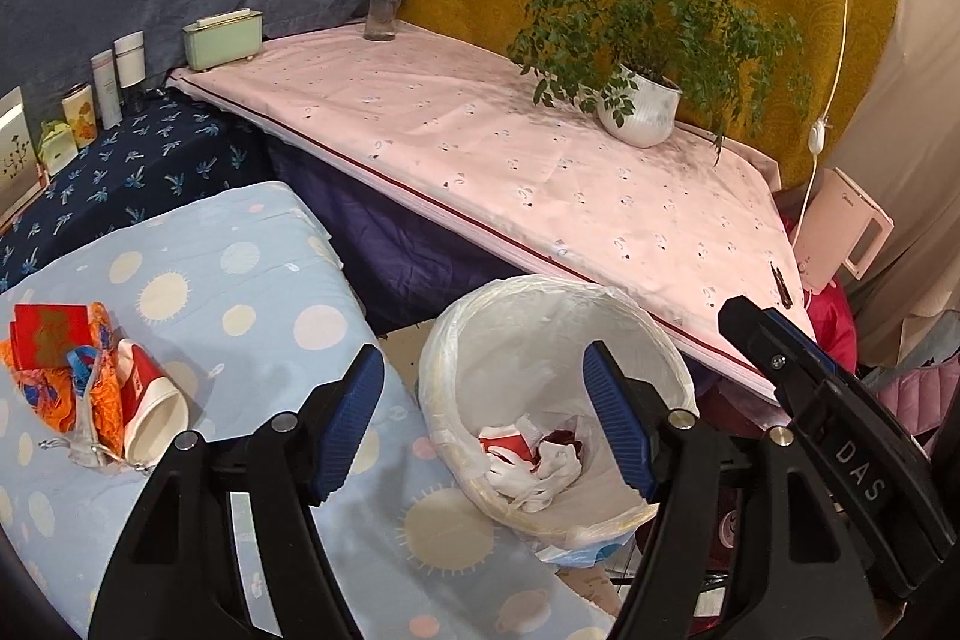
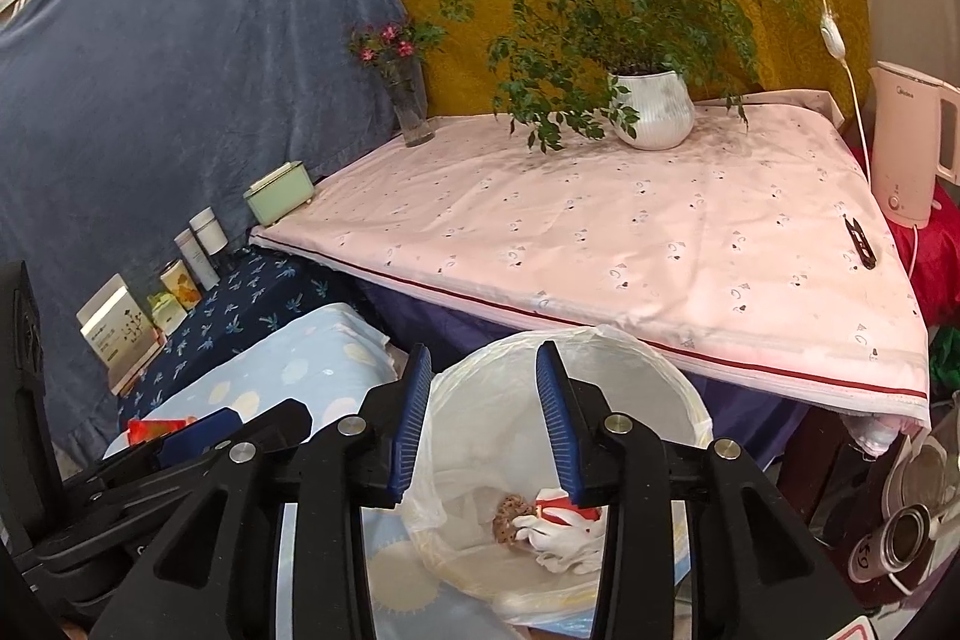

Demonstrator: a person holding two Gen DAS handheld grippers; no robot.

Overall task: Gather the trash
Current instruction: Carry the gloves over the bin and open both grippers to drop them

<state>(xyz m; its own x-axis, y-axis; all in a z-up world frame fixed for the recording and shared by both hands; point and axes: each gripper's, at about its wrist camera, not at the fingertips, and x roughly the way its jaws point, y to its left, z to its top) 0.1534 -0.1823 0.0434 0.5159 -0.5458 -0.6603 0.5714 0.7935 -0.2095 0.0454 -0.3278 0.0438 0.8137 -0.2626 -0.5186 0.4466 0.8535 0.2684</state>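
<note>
A white-lined trash bin [image 1: 654, 334] stands on the floor between a blue dotted surface [image 1: 252, 274] and a pink table. In it lie crumpled white paper and a red-and-white scrap [image 1: 528, 454]; the right wrist view also shows a brown lump [image 2: 510, 514]. My left gripper [image 1: 483, 370] hangs open over the bin with nothing between its pads. My right gripper [image 2: 485, 358] is also open and empty above the bin [image 2: 654, 358]. On the blue surface at the left lie a red-and-white paper cup [image 1: 150, 400], an orange wrapper [image 1: 54, 388] and a red packet [image 1: 48, 334].
The pink-covered table [image 2: 600, 244] bears a potted plant [image 2: 654, 112], a flower vase [image 2: 411, 112], a green box [image 2: 279, 199] and small black snips [image 2: 861, 247]. A pink kettle [image 2: 912, 148] stands at its right end. Bottles and cartons [image 1: 108, 88] line a dark blue shelf.
</note>
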